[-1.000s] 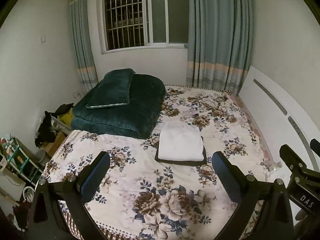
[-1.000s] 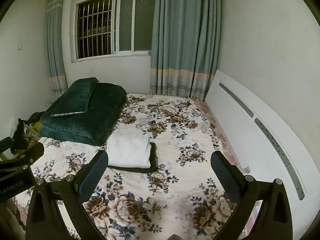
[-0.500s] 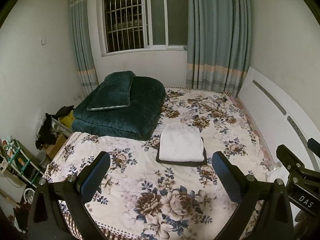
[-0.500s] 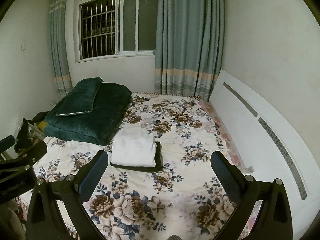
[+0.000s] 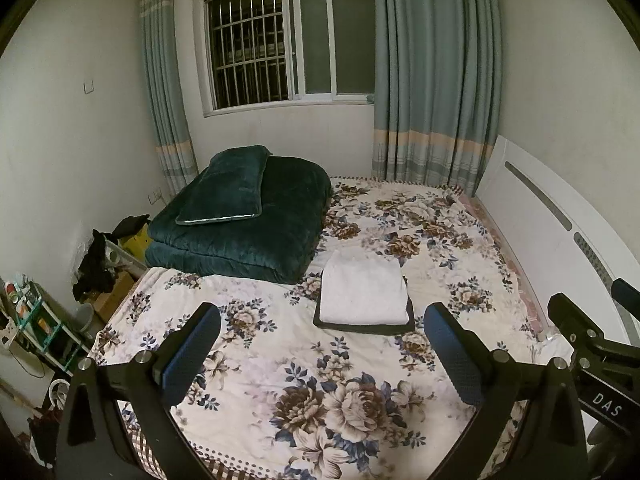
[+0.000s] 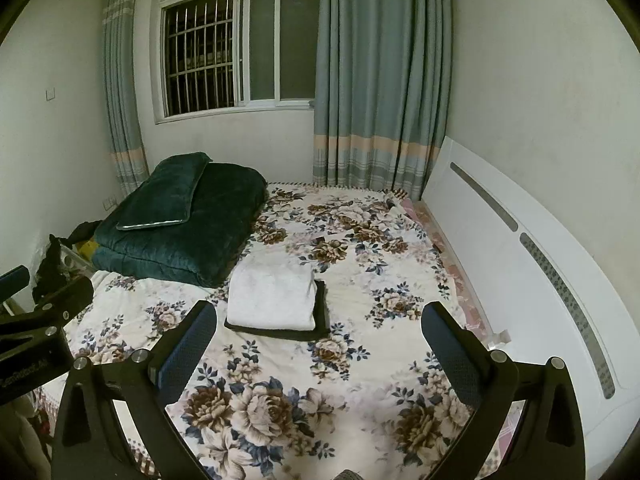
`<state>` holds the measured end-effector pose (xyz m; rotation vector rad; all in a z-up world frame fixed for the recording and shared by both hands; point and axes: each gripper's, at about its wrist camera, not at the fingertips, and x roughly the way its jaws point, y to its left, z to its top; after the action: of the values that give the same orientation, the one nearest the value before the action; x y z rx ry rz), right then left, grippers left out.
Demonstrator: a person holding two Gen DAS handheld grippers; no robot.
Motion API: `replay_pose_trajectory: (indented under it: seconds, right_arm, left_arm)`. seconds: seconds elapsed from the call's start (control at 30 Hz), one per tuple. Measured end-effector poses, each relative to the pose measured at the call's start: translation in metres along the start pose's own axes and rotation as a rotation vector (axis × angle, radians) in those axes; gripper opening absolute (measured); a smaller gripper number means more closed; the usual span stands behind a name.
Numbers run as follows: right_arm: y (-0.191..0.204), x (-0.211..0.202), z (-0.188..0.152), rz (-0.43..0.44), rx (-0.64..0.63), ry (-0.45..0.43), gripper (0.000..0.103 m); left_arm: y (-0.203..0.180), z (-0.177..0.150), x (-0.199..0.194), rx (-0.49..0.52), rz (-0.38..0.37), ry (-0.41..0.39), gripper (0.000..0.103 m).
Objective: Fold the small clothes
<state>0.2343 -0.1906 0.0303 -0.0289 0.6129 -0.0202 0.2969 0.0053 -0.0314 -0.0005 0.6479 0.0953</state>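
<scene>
Both claws held above the near edge of the bed [image 5: 248,364], nothing in either. My left claw [image 5: 322,350] is spread wide, pads apart, only floral sheet showing between them. My right claw [image 6: 320,348] the same: jaws wide, nothing between them.

Folded white cloth [image 5: 362,294] lies flat mid-bed, stacked on a folded dark cloth [image 5: 360,327] whose edge shows along the near and right sides. From the right wrist view the white cloth [image 6: 272,296] sits ahead and left of centre, dark cloth [image 6: 320,312] sticking out on its right. Neither claw touches the stack; both are well short of it.

Green quilt [image 5: 248,232], folded, at the far left corner, a green pillow [image 5: 226,186] on top. The stack lies just beside the quilt's near right corner; touching or not, hard to tell. White headboard [image 6: 520,264] along the right. Curtains [image 5: 432,80] and barred window [image 5: 272,48] behind.
</scene>
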Motion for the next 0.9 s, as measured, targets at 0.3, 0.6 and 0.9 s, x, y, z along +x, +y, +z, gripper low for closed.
replay_pose_trajectory:
  seconds: [0.3, 0.6, 0.9]
  right_arm:
    - [-0.001, 0.001, 0.001, 0.003, -0.001, 0.0, 0.103]
    - [0.001, 0.0, 0.001, 0.005, -0.003, -0.001, 0.103]
    - [0.002, 0.0, 0.001, 0.004, -0.001, -0.003, 0.103]
  left_arm:
    - [0.003, 0.006, -0.006, 0.002, -0.004, -0.011, 0.103]
    - [0.002, 0.005, -0.006, 0.003, -0.002, -0.013, 0.103]
    - [0.005, 0.01, -0.007, 0.004, -0.003, -0.007, 0.103]
